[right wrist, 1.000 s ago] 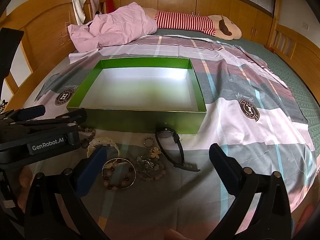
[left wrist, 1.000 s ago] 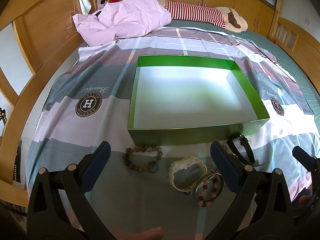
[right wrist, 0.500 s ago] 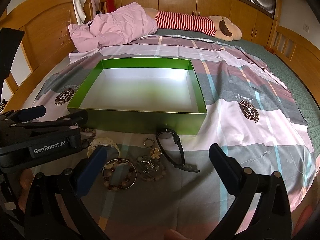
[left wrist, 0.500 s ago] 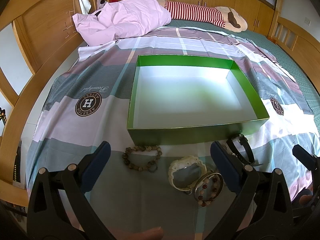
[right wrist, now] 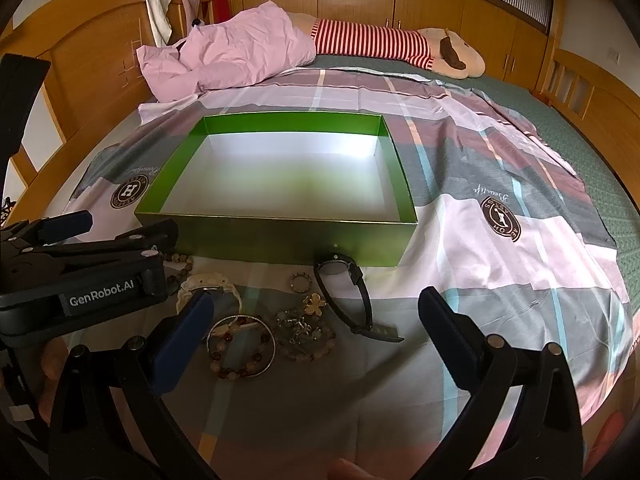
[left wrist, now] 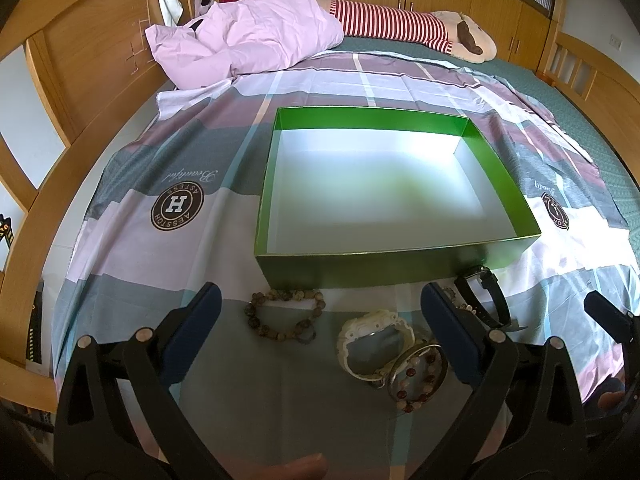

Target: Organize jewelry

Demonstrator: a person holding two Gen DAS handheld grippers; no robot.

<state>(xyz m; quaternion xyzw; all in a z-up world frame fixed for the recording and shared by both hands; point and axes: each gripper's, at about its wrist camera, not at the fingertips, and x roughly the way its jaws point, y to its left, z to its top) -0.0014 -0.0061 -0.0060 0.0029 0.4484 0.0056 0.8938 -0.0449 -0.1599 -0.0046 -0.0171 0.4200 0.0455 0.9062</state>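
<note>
An empty green box [left wrist: 380, 266] [right wrist: 280, 240] with a white floor lies on the bed. In front of it lie a brown bead bracelet [left wrist: 282, 316], a white watch [left wrist: 374, 344] [right wrist: 208, 286], a metal bangle with a red bead bracelet [left wrist: 418, 370] [right wrist: 240, 346], a black watch [left wrist: 486, 296] [right wrist: 346, 298], a gold flower piece [right wrist: 314, 305], a small ring [right wrist: 300, 282] and a pale bead tangle [right wrist: 306, 336]. My left gripper [left wrist: 320, 332] is open above the bracelets. My right gripper [right wrist: 314, 334] is open above the pile. The left gripper also shows in the right wrist view [right wrist: 86, 276].
A patterned sheet [left wrist: 160, 272] covers the bed. A pink duvet [left wrist: 248, 36] and a striped plush toy [left wrist: 404, 28] lie at the far end. A wooden bed frame [left wrist: 48, 184] runs along the left, and wooden rails [right wrist: 592, 100] on the right.
</note>
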